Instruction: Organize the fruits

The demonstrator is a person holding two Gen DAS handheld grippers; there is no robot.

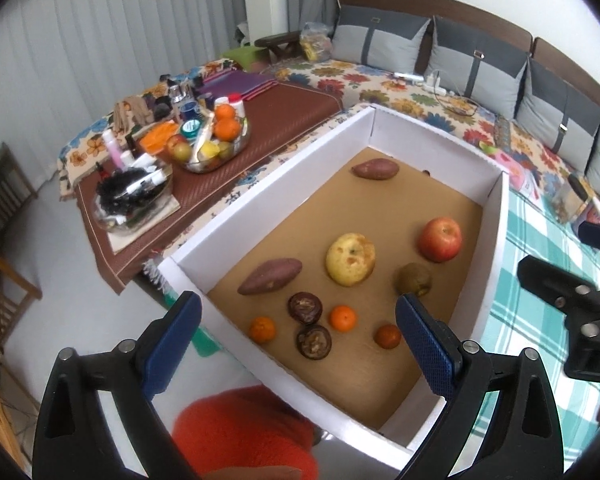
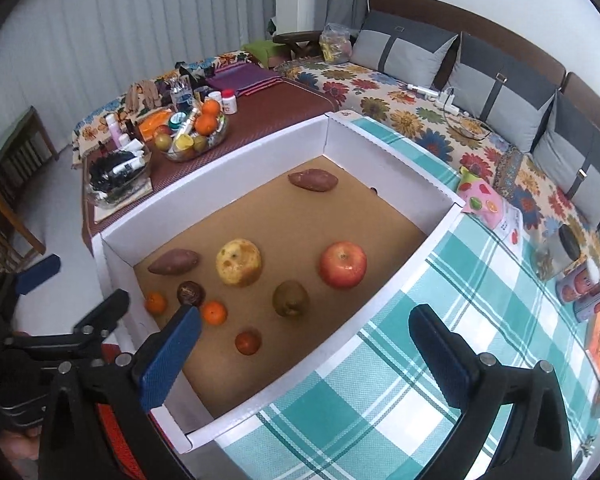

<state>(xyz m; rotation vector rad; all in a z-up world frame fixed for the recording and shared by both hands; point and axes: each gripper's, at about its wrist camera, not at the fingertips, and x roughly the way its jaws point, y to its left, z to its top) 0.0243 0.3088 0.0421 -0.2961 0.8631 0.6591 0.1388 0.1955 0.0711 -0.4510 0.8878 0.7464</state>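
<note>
I'm hovering both grippers over the near end of the white box, which is sitting on a checked cloth on the bed, and all the fruit is lying loose on its brown floor. My left gripper is gaping wide and gripping nothing, pitched down over the near edge of the box, and right between its blue pads I'm seeing the small stuff: two tangerines, two dark wrinkled fruits and a reddish-orange fruit. Farther in, the yellow apple, the brownish pear and the red apple are sitting toward the right wall. The nearer sweet potato is lying with its long axis slanting toward the left wall. My right gripper is spread wide too, empty, hanging over the right wall and the cloth, so I'm judging the left one nearer to the small cluster, straight ahead and below it.
</note>
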